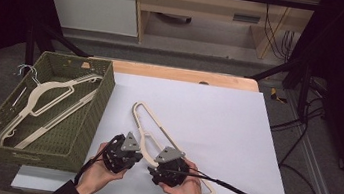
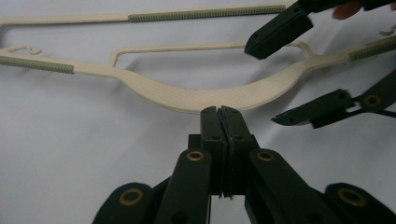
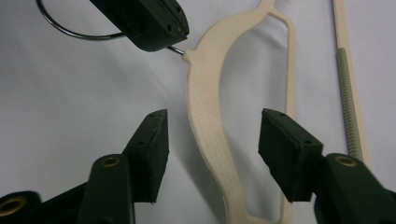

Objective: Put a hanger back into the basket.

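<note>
High view: one hanger (image 1: 52, 106) already lies in the basket (image 1: 100, 112); second hanger (image 1: 153, 130) lies on the white sheet (image 1: 216, 128), left gripper (image 1: 122, 153) pinching its hook, right gripper (image 1: 168, 169) spread astride its shoulder.

hangers: 2 (one on sheet (image 1: 148, 124), one in basket (image 1: 53, 99)) | baskets: 1 (image 1: 100, 112) | tongs: 2

Dark sleeves are covering both forearms. The left gripper (image 1: 128, 156) and right gripper (image 1: 161, 170) are showing black, angular linkage bodies with brass-coloured pivot rivets, small screws in their blocky black pads, grey three-cornered plates on top, and black cables trailing off.
</note>
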Motion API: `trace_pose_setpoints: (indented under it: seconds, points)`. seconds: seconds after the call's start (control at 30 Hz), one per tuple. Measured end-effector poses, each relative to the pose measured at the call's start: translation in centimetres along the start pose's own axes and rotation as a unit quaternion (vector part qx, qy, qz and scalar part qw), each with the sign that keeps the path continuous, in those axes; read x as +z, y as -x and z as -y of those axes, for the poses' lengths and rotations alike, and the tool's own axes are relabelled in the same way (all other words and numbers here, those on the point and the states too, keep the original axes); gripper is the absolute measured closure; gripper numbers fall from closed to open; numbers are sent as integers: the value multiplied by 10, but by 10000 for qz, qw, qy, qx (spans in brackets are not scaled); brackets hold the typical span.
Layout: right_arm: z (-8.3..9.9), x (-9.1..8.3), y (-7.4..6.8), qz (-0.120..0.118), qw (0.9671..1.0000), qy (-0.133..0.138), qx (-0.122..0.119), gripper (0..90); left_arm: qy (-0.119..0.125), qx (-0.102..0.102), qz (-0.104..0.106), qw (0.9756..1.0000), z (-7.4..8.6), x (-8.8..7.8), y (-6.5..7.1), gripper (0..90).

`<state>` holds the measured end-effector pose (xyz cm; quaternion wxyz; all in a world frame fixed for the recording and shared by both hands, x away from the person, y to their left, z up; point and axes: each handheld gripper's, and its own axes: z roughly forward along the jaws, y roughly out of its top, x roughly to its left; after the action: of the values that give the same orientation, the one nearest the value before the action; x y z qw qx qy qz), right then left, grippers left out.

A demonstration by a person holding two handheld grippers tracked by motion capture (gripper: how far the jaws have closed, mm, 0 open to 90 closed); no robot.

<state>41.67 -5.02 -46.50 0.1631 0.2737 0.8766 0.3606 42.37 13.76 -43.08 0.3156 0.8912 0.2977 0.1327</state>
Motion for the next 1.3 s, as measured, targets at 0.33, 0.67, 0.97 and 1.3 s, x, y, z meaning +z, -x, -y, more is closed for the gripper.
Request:
trace_pose_setpoints:
  seconds: [0.33, 0.67, 0.97, 1.3]
  points:
    - [1, 9, -4, 179, 9982, -288, -492, 710, 115, -58, 56, 9999, 0, -3, 1, 888]
    - [-3, -7, -2, 403, 9961, -147, -766, 752, 1199, -75, -10, 9928, -6, -50, -9, 635]
    - [-10, -38, 14, 646, 9958, 95, -647, 816, 2172, -336, 81, 9755, 4, -94, -36, 214]
    - [-4, -68, 46, 834, 9952, 364, -363, 866, 2060, -580, 149, 9767, 11, -87, -43, 106]
